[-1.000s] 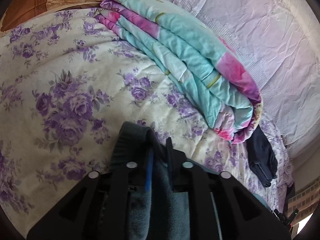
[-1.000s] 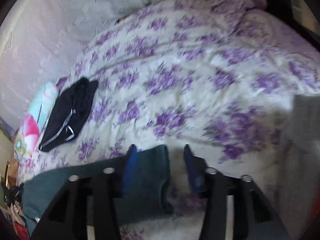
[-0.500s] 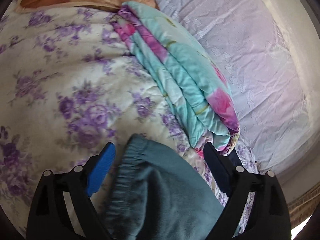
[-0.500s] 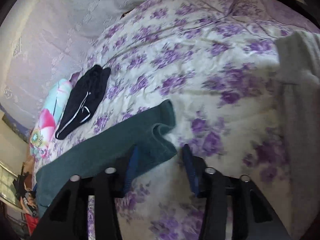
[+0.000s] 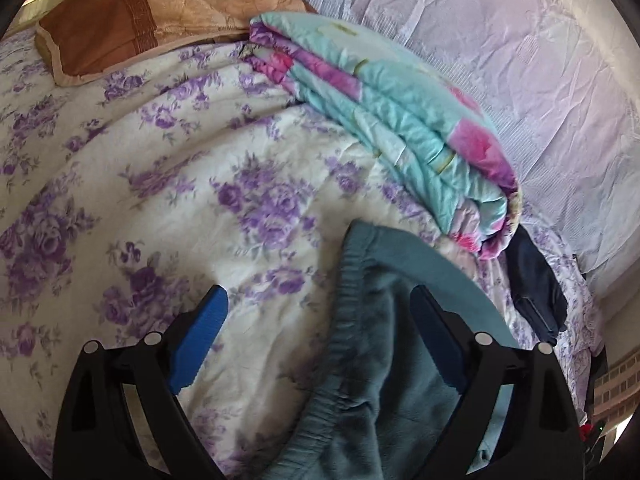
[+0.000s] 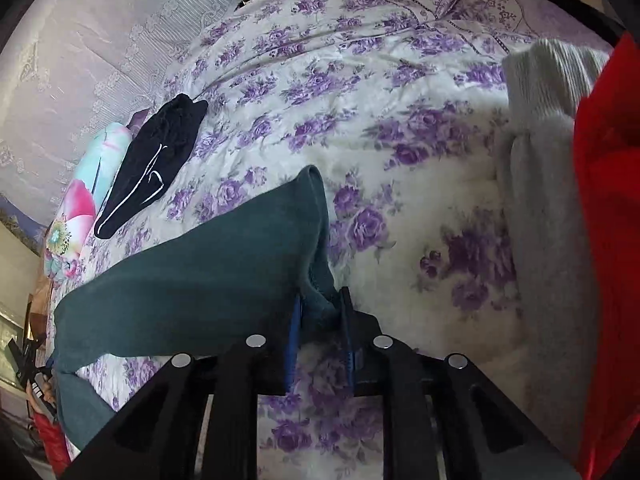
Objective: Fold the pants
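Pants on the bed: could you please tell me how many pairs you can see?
2: teal pants across the bedspread, dark pair beside the folded quilt. Others may be hidden.

Pants (image 5: 384,360): teal cloth, matt, fleecy nap, ribbed elastic waistband. Bedspread (image 5: 200,184): smooth printed cotton-like cloth, lightly creased. Folded quilt (image 5: 400,120) at 1 o'clock: soft, slightly sheened fabric. Pillow (image 5: 120,20) at 11 o'clock: crinkled satin-like cloth. Gripper pads (image 5: 200,336): matt blue plastic.

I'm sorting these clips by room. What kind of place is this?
Most likely a bedroom: the pants lie on a bed with a floral sheet, a pillow at its head and a folded quilt beside it.
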Demonstrator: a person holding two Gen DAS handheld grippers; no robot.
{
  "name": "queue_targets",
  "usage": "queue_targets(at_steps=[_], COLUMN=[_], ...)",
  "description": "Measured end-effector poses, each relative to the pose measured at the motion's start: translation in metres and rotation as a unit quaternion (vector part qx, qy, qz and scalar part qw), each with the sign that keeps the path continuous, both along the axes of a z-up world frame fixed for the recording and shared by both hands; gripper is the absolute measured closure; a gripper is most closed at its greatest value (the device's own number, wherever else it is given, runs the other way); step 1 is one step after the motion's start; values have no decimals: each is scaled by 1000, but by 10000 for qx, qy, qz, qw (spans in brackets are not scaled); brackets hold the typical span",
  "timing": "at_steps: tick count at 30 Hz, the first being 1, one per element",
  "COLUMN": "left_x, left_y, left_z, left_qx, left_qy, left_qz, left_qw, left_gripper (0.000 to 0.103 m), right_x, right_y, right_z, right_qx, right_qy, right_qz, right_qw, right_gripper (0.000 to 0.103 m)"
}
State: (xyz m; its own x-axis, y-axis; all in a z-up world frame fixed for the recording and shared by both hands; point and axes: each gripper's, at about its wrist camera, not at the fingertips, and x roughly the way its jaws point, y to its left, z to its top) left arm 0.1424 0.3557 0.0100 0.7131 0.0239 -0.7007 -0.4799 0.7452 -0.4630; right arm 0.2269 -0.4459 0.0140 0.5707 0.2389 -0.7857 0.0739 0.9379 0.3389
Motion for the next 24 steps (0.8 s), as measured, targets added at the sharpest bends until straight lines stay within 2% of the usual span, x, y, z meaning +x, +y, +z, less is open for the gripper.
queue_targets(at_steps=[1, 2, 3, 5, 7, 9, 11, 14, 16, 17, 19, 20, 22, 23, 24], left_x=[0, 0, 0, 0, 3, 3, -4, -15, -22, -25, -30, -35, -42, -45, -49], left_y=[1, 2, 2, 1, 0, -2, -5, -11, -14, -14, -26, -32, -30, -25, -17], left_z=[-1, 0, 2, 4, 2, 1, 5, 10, -4, -11, -15, -13, -8, -3, 4], left_qx=[-49, -75, -62, 56, 74, -109, -142, 321, 830, 976, 1683, 1984, 1992, 1826, 1477], left_qy=[-3, -20, -40, -24, 84, 104, 45, 257, 777, 917, 1114, 1188, 1087, 926, 647], left_qz=[-14, -55, -124, -157, -220, -381, -541, -621, -681, -759, -1037, -976, -773, -751, -711], left_qw=[10000, 10000, 9999, 9999, 9997, 9992, 9984, 9972, 9912, 9881, 9739, 9680, 9709, 9759, 9843], left_gripper=[13, 13, 13, 13, 13, 13, 13, 13, 13, 12, 11, 10, 11, 11, 11], right_x=[-3, -9, -18, -31, -37, -41, -44, -45, -40, -35, -24, -24, -33, -37, -40], right_y=[-1, -3, -1, 15, 59, 110, 174, 250, 298, 315, 335, 340, 343, 342, 341], right_z=[9, 18, 33, 51, 60, 60, 55, 38, 19, 9, -14, -18, -5, 7, 14], right_qx=[-125, -268, -544, -940, -946, -942, -1039, -1088, -1092, -1122, -1260, -1344, -1349, -1158, -992], right_qy=[-74, -226, -542, -919, -1103, -1211, -1349, -1317, -1123, -946, -531, -538, -713, -830, -930], right_qz=[-243, -494, -807, -861, -175, 499, 1260, 2147, 2631, 2775, 2886, 2860, 2797, 2756, 2752], right_qw=[9996, 9982, 9938, 9876, 9892, 9869, 9773, 9616, 9520, 9495, 9476, 9472, 9479, 9506, 9517], right_gripper=[69, 58, 57, 57, 57, 44, 38, 36, 35, 35, 31, 31, 31, 31, 27])
